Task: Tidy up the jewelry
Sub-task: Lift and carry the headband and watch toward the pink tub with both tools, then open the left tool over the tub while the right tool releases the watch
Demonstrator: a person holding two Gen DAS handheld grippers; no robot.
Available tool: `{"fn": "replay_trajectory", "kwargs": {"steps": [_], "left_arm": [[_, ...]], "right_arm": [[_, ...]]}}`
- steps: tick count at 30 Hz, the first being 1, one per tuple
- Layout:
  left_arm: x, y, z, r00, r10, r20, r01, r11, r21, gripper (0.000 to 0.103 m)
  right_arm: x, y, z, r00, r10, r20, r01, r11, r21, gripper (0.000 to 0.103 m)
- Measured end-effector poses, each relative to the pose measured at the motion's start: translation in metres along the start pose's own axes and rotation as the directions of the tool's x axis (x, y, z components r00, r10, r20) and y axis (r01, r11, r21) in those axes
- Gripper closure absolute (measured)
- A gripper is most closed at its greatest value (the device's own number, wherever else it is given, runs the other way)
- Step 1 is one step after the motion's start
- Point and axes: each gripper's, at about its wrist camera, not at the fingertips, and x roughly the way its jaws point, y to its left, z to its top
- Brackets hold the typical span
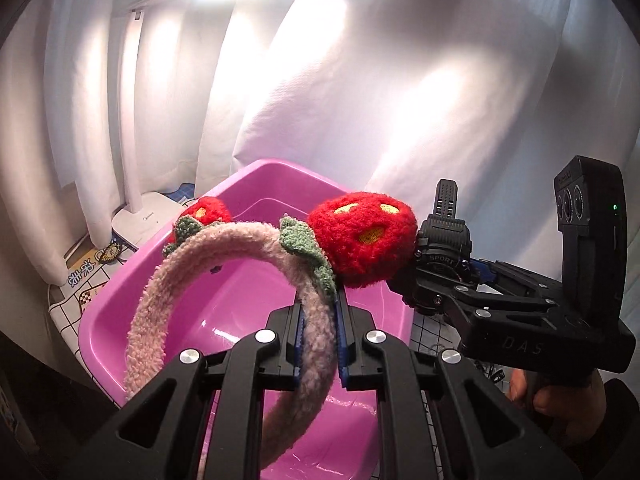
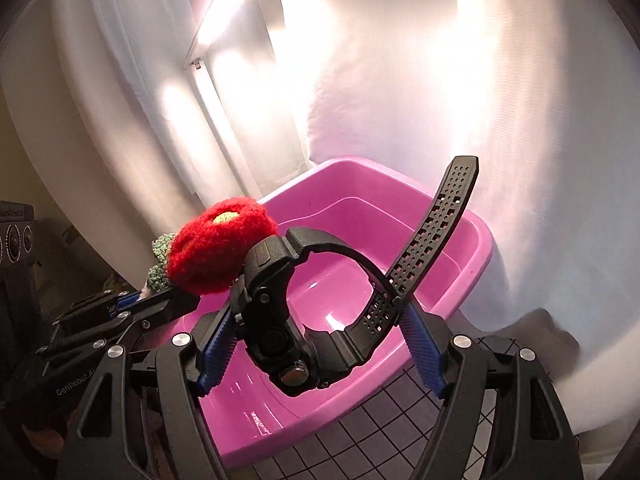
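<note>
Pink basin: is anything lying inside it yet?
No, the pink basin shows only bare floor; the headband and watch sit in the grippers.

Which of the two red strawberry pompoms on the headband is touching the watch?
The larger-looking red fuzzy pompom, just above the left gripper clamping the pink fleece headband. It presses against the black sport watch; the far pompom sits clear of it.

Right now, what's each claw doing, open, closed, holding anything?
Left claw: closed on the pink fuzzy headband.
Right claw: closed on the black sport watch, jaws wide around it.
</note>
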Motion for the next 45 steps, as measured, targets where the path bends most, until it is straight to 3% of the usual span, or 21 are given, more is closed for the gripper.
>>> {"fn": "replay_trajectory", "kwargs": {"steps": [8, 16, 27, 32, 36, 41, 44, 45], "left_arm": [[0.039, 0.021, 0.017, 0.992, -0.008, -0.126, 0.001, 0.998, -0.058, 0.090], [0.073, 0.039, 0.011, 0.965, -0.025, -0.262, -0.015, 0.989, -0.149, 0.090], [0.102, 0.061, 0.004, 0.918, -0.042, -0.394, -0.062, 0.967, -0.246, 0.090], [0.116, 0.071, 0.002, 0.895, -0.050, -0.442, -0.086, 0.955, -0.283, 0.089], [0.125, 0.076, 0.000, 0.881, -0.045, -0.470, -0.110, 0.949, -0.296, 0.089], [0.132, 0.081, -0.001, 0.870, -0.047, -0.490, -0.122, 0.944, -0.307, 0.088], [0.131, 0.084, 0.000, 0.870, -0.031, -0.492, -0.138, 0.943, -0.302, 0.081], [0.131, 0.084, 0.001, 0.868, -0.017, -0.496, -0.151, 0.943, -0.296, 0.074]], "right_arm": [[0.055, -0.010, 0.025, 0.988, -0.018, -0.151, 0.016, 1.000, -0.013, 0.031], [0.100, -0.015, 0.033, 0.953, -0.058, -0.298, 0.044, 0.998, -0.052, 0.031], [0.158, -0.015, 0.040, 0.869, -0.116, -0.480, 0.067, 0.991, -0.117, 0.031], [0.185, -0.025, 0.040, 0.809, -0.151, -0.568, 0.082, 0.986, -0.145, 0.031], [0.202, -0.029, 0.044, 0.773, -0.166, -0.612, 0.094, 0.985, -0.148, 0.031], [0.210, -0.032, 0.053, 0.759, -0.184, -0.624, 0.116, 0.982, -0.149, 0.031], [0.216, -0.031, 0.055, 0.748, -0.192, -0.635, 0.122, 0.981, -0.153, 0.030], [0.214, -0.030, 0.052, 0.744, -0.198, -0.638, 0.125, 0.980, -0.157, 0.030]]}}
